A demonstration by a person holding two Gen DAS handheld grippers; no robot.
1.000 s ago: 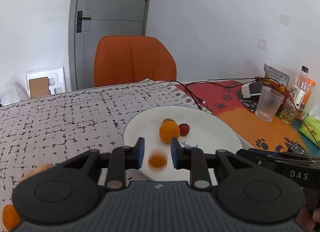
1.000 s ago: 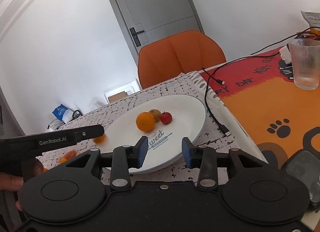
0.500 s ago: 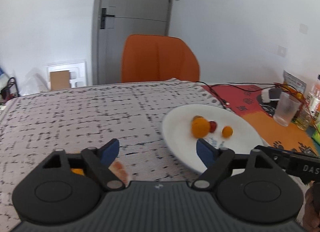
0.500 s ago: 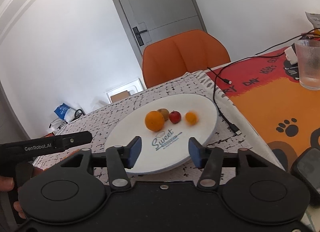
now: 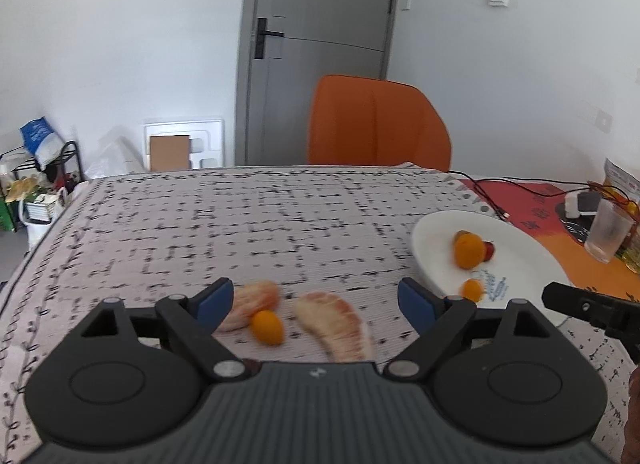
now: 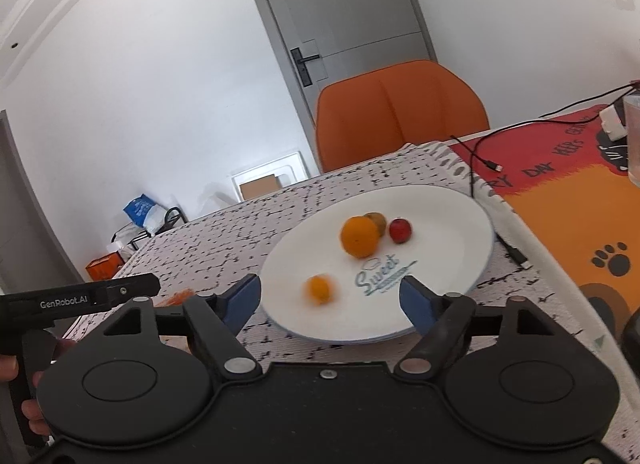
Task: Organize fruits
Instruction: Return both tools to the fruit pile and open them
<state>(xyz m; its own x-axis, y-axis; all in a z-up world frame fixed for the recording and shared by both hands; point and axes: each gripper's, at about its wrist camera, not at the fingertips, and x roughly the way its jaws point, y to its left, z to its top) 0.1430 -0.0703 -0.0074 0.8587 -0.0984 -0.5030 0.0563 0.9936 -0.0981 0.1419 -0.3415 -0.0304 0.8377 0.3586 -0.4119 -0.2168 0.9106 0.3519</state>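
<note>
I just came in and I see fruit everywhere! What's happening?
A person is sorting fruit with two handheld grippers. The white plate already holds an orange, a small red fruit, a brownish one and a kumquat. Both sets of jaws are opening, empty. The left gripper faces another kumquat and two peeled citrus segments on the tablecloth.

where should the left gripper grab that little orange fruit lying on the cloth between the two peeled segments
Grip the kumquat across its short middle, coming down from above with the opening left gripper. It is a small oval lying flat on the tablecloth, and the pomelo segments crowd its sides.
</note>
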